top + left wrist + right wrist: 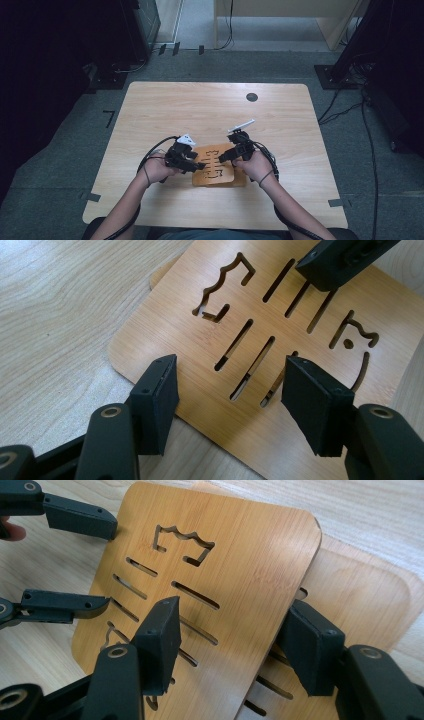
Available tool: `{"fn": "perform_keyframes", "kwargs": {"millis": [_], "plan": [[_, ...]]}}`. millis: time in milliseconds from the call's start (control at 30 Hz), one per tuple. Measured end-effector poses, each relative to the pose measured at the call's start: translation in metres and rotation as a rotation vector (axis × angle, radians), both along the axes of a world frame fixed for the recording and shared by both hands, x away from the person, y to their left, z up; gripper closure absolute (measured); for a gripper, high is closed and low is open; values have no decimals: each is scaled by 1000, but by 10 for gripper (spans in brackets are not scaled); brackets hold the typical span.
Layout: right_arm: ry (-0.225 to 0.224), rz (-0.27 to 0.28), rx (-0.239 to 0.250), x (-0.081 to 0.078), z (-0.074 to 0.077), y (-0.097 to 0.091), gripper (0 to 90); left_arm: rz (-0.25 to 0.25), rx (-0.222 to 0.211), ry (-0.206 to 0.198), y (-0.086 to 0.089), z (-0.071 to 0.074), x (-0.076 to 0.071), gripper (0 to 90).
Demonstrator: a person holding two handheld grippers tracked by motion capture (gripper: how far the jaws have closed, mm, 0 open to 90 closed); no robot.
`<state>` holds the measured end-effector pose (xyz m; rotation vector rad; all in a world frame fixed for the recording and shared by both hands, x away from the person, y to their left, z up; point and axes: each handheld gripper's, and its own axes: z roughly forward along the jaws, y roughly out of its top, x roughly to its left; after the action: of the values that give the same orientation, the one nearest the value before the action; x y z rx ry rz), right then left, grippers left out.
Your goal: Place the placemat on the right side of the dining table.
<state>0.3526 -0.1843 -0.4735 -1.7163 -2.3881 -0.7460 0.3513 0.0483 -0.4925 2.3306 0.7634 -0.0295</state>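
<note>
A bamboo board (216, 170) cut with slots and a crown shape lies near the table's front edge. In the right gripper view the slotted board (250, 555) rests askew on a second bamboo tray (370, 590). My left gripper (196, 165) is at its left side, open; its jaws (230, 395) straddle the board's (165, 335) near edge. My right gripper (226, 156) is at the board's right side, also open (232, 625), one jaw over the top face and one past the edge. The left gripper (111, 566) stands across from it.
The light wooden table (210, 110) has a dark round grommet (252, 97) at its back. Cables trail from both grippers toward the front edge. Grey carpet, cable runs and dark stands surround the table.
</note>
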Motion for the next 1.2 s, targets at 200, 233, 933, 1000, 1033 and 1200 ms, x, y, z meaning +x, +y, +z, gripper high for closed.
{"fn": "perform_keyframes", "kwargs": {"millis": [200, 233, 933, 1000, 1033, 1200], "plan": [[1, -4, 20, 0, 8, -1, 445, 1, -2, 1, 0, 0, 0, 385], [-4, -1, 22, -1, 10, 0, 445, 2, -3, 2, 0, 0, 1, 385], [-20, 37, 35, -1, 53, 16, 452, 42, -46, 33, 9, 5, 7, 362], [-20, 40, 35, -1, 58, 18, 454, 45, -50, 38, 10, 6, 7, 361], [-22, 44, 37, -1, 62, 20, 456, 47, -53, 37, 10, 6, 7, 362], [-13, 41, 39, 0, 71, 26, 462, 52, -63, 34, 11, 8, 8, 362]]}}
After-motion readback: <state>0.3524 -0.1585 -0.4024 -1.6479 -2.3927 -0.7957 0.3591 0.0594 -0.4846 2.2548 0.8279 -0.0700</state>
